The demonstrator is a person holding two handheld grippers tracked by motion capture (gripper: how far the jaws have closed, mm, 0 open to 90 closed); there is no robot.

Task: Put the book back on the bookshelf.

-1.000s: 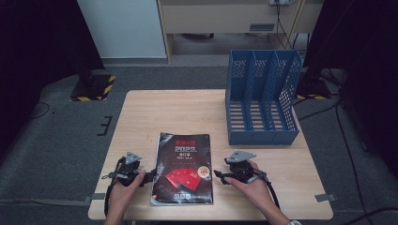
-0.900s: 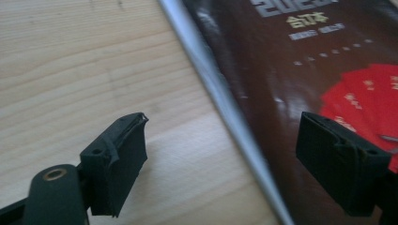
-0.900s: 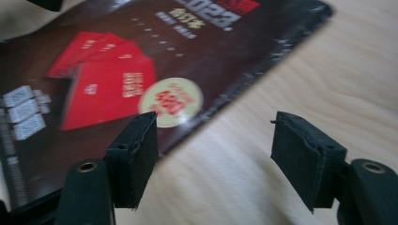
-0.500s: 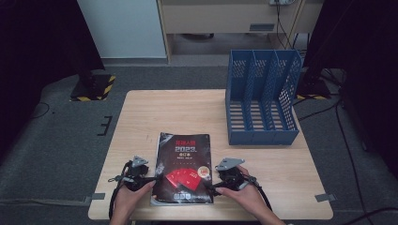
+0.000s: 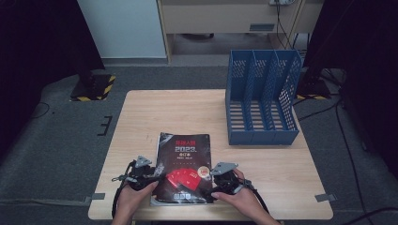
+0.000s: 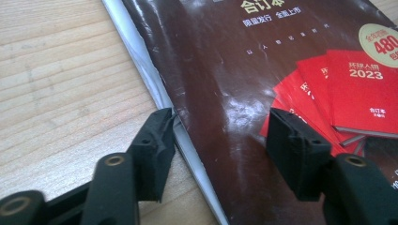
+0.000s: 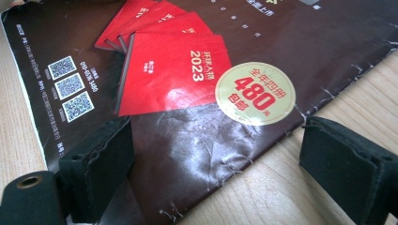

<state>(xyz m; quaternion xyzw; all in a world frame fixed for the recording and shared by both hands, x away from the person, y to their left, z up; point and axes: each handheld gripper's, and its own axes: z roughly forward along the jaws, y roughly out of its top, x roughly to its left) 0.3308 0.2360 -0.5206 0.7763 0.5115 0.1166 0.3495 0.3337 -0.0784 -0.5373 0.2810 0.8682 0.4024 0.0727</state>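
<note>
A dark brown book [image 5: 183, 166] with red booklets printed on its cover lies flat near the table's front edge. My left gripper [image 5: 152, 176] stands open at the book's left edge, one jaw over the wood and one over the cover [image 6: 225, 84]. At the right edge of the book my right gripper [image 5: 217, 183] is open too, its jaws straddling the cover's [image 7: 187, 140] corner near a round gold sticker [image 7: 255, 92]. Neither gripper holds anything.
A blue file rack [image 5: 261, 98] with three slots stands at the back right of the wooden table [image 5: 164, 112]. A person's hands hold both grippers at the front edge. Cables trail from each gripper.
Both grippers have moved inward from beside the book until their jaws straddle its left and right edges. The book has not moved.
</note>
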